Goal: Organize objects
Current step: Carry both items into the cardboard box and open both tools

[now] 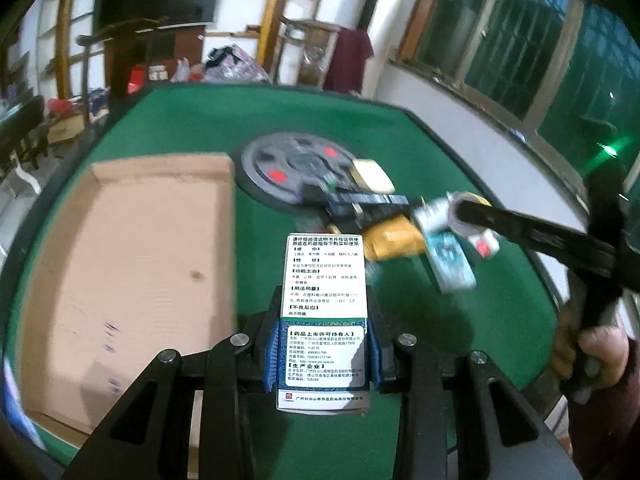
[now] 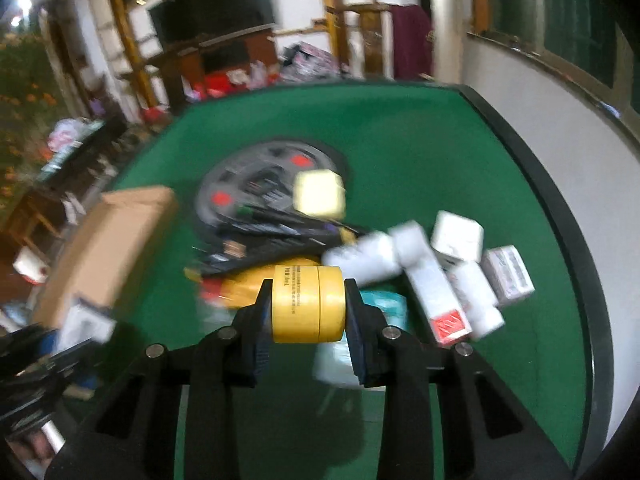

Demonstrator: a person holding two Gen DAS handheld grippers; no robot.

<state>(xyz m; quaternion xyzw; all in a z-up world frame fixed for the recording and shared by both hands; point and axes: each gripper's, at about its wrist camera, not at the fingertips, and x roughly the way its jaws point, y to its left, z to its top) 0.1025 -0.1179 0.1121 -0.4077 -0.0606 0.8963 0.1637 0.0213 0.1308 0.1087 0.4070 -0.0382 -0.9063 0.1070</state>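
Left hand-held gripper is clamped tight on a white medicine carton, blue pads pressed to both long sides, the printed panel facing up and the carton sticking out straight ahead above the green table. Just to that gripper's left lies an open cardboard box, its bare brown floor showing. Ahead of the carton tip sits a grey round disc with red marks, and a jumble of packets spreads ahead and to the right: a yellow pouch, a teal-and-white pack, a pale yellow block by the disc.

Over to the right hand-held gripper: closed on a yellow cylinder-shaped container, held crosswise, fingers on its two flat ends, black print running along the side. It hangs above the pile; directly beyond it the yellow pouch, and ahead to its right a cluster of white boxes, one with a red end. In the left wrist view this gripper reaches in from the right over the pile; that part is blurred.
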